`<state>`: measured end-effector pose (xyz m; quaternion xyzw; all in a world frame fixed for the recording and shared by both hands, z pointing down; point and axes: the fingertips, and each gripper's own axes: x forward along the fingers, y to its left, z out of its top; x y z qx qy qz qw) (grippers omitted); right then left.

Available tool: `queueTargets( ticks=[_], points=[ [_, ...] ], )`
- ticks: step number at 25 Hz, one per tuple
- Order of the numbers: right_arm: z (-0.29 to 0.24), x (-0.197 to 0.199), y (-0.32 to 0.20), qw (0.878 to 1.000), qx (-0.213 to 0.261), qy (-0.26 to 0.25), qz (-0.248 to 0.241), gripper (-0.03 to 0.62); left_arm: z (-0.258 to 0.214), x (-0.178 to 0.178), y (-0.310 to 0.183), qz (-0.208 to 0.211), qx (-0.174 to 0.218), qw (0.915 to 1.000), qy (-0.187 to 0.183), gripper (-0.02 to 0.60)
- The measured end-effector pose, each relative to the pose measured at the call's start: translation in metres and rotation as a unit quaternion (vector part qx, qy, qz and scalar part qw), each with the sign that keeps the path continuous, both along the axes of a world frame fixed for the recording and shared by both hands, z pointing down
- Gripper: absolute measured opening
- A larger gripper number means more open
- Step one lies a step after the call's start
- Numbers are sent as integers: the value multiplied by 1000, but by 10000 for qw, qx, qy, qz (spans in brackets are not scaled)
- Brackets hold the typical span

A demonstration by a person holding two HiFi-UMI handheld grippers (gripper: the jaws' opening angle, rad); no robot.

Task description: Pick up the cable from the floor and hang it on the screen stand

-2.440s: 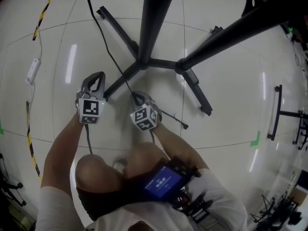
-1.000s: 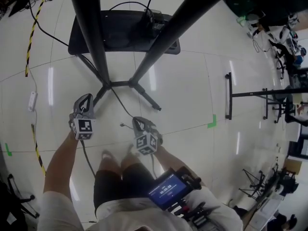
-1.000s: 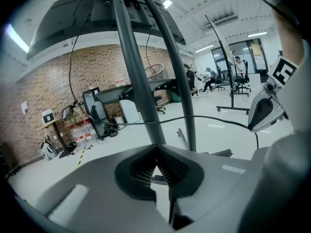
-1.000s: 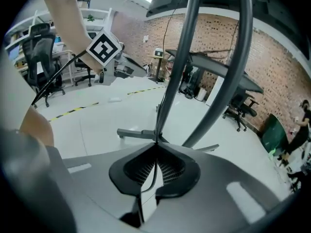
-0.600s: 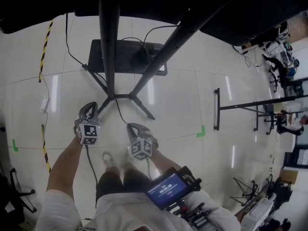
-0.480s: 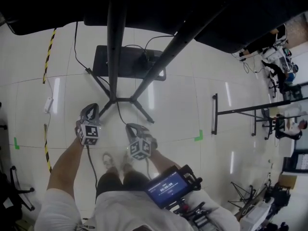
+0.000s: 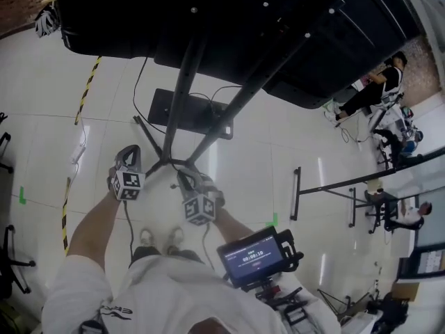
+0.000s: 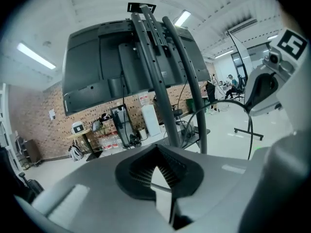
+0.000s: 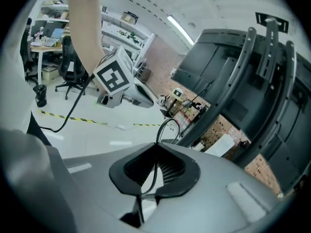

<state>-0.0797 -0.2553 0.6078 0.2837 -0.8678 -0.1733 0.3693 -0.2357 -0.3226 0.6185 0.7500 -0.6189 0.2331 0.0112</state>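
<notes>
The black screen (image 7: 208, 19) sits on a stand with two dark poles (image 7: 182, 96), seen from behind in the left gripper view (image 8: 150, 72) and the right gripper view (image 9: 233, 96). My right gripper (image 7: 186, 178) is shut on a thin black cable (image 9: 167, 125), which runs through its jaws and loops out ahead. That cable arcs across the left gripper view (image 8: 214, 107) toward the stand. My left gripper (image 7: 127, 153) is shut with nothing held, level with the right one and to its left. Both hang near the stand's lower poles.
A black floor tray (image 7: 163, 106) with wiring lies behind the stand's feet. Yellow-black tape (image 7: 87, 96) and a white power strip (image 7: 76, 152) run along the left. Another low black stand (image 7: 327, 186) is at the right, with people (image 7: 375, 89) beyond.
The person has risen from a crouch to standing. Both grippers came up off the floor with the cable in the right one, and the screen has come into the head view.
</notes>
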Motion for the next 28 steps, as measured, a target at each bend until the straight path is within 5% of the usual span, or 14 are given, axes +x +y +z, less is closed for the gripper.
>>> queueTargets(
  ticks=[7,16,28],
  points=[
    [-99,-8,-19,9945,1011,-205,-188,29,-42,-1,-9,-178,316,9993,65,2],
    [-196,17,-39,9814,1876,-403,-18,29,-86,35,-28,106,675,9975,184,2],
    [-364,38,-41,9464,2924,-1361,180,31,-106,97,-52,821,714,9930,457,5]
  ],
)
